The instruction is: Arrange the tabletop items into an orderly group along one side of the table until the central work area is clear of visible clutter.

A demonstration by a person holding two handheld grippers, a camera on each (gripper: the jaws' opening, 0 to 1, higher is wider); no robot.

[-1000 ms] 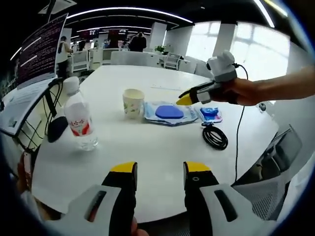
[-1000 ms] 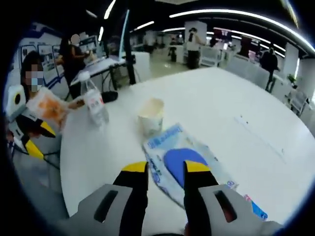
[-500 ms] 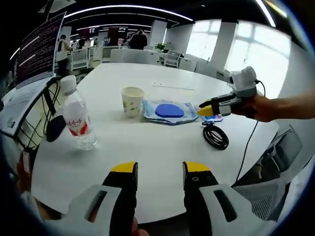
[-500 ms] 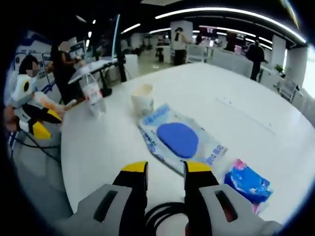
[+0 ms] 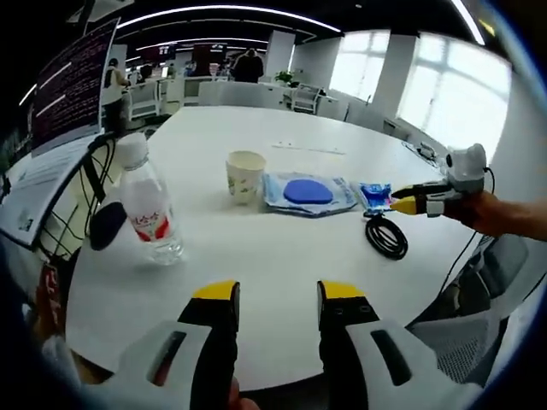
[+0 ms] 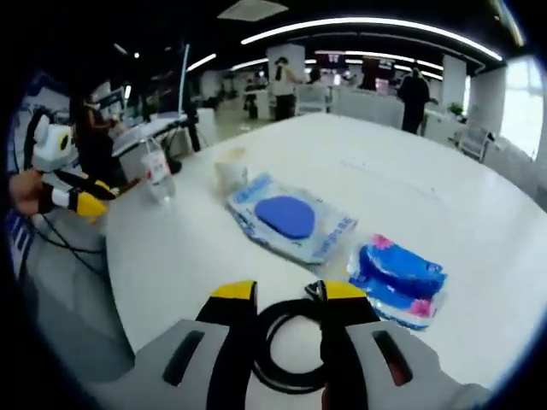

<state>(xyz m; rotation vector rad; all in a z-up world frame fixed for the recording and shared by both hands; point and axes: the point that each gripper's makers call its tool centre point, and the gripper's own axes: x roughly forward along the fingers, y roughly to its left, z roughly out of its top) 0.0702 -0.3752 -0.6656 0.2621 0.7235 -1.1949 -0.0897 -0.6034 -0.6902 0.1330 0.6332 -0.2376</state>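
On the table (image 5: 282,256): one bottle (image 5: 147,205), cup (image 5: 245,176), cable (image 6: 286,342); both claws released.

Bare desk (image 5: 256,256) ahead of my left claw (image 5: 278,295): free passage. Obstacles: bottle (image 5: 147,205) left, cup (image 5: 245,176) and blue packet (image 5: 308,192) beyond, black cable coil (image 6: 291,346) between my right claw's (image 6: 289,295) jaws.

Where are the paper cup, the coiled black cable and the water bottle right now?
paper cup (image 5: 245,176), left gripper view, on its side wall.
coiled black cable (image 5: 386,238), left gripper view, on the loop's strand.
water bottle (image 5: 150,213), left gripper view, on its label.
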